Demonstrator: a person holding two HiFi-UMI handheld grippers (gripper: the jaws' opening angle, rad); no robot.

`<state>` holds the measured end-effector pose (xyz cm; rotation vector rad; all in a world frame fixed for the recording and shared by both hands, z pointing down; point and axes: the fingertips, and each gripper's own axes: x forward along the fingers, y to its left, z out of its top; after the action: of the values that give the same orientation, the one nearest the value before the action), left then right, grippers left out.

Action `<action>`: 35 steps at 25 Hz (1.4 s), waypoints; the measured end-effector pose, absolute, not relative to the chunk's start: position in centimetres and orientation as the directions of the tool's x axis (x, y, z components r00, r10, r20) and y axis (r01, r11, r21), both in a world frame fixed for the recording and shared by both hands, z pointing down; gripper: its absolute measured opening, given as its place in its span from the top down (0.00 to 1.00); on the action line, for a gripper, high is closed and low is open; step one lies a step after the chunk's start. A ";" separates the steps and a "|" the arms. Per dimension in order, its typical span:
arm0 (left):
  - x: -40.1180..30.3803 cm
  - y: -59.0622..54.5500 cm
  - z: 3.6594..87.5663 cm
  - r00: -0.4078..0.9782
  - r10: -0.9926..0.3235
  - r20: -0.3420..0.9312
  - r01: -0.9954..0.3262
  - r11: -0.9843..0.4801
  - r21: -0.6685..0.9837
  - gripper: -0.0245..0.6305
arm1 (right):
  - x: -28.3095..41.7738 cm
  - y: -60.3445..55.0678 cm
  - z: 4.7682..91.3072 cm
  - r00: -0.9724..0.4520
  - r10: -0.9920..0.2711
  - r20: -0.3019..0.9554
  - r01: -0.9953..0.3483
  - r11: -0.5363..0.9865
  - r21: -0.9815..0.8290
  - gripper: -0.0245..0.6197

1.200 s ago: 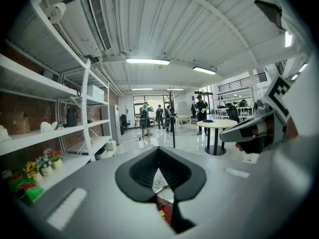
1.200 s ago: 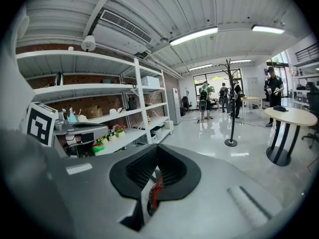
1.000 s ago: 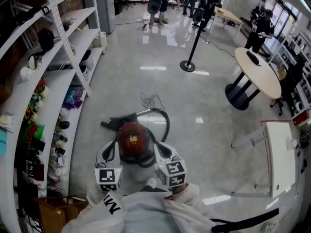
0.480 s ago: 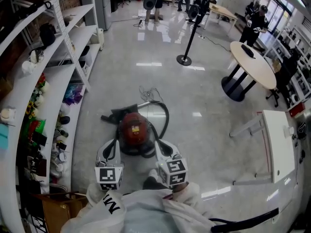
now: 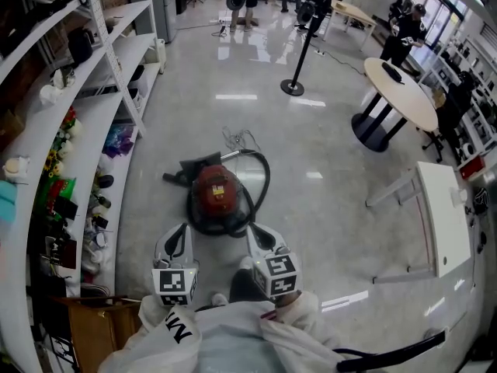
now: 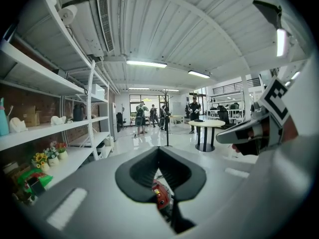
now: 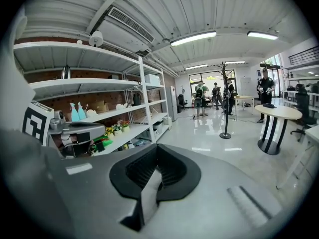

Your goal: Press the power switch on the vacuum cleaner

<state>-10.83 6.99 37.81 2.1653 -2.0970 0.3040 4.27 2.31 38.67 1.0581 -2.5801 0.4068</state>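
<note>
The red canister vacuum cleaner (image 5: 213,193) lies on the glossy floor, its black hose (image 5: 264,179) looped round its right side. I cannot pick out its power switch. In the head view my left gripper (image 5: 179,231) and right gripper (image 5: 257,232) sit side by side just short of the vacuum's near end, touching nothing. Both have their jaws together and hold nothing. In the left gripper view a sliver of the vacuum cleaner (image 6: 160,196) shows through the slit of the left gripper (image 6: 159,169). Only floor shows through the right gripper (image 7: 155,166).
White shelving (image 5: 78,123) full of small items runs along the left. A loose cable (image 5: 237,140) lies beyond the vacuum. A stanchion post (image 5: 293,86), a round table (image 5: 404,92) and a white table (image 5: 444,216) stand to the right. People stand far back.
Both grippers flanked the vacuum a second ago. They now sit nearer me, with a strip of floor between their tips and the vacuum. The jaws stay together.
</note>
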 end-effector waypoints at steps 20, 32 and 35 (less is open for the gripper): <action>-9.9 13.9 38.7 0.040 -0.973 0.228 -0.999 -0.047 -0.027 0.96 | 5.1 9.5 39.4 -0.660 -0.620 0.425 -0.722 0.680 -0.129 0.96; -8.7 13.9 39.1 0.037 -0.969 0.245 -0.999 -0.041 -0.012 0.96 | 6.5 9.6 38.9 -0.660 -0.627 0.413 -0.722 0.681 -0.120 0.96; -8.2 13.5 39.0 0.032 -0.968 0.249 -0.999 -0.038 -0.017 0.96 | 6.8 9.3 38.8 -0.666 -0.622 0.411 -0.715 0.689 -0.118 0.96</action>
<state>-8.20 13.52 39.01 2.1346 -2.0595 0.2876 6.83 9.30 38.76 1.0512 -2.5617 0.3854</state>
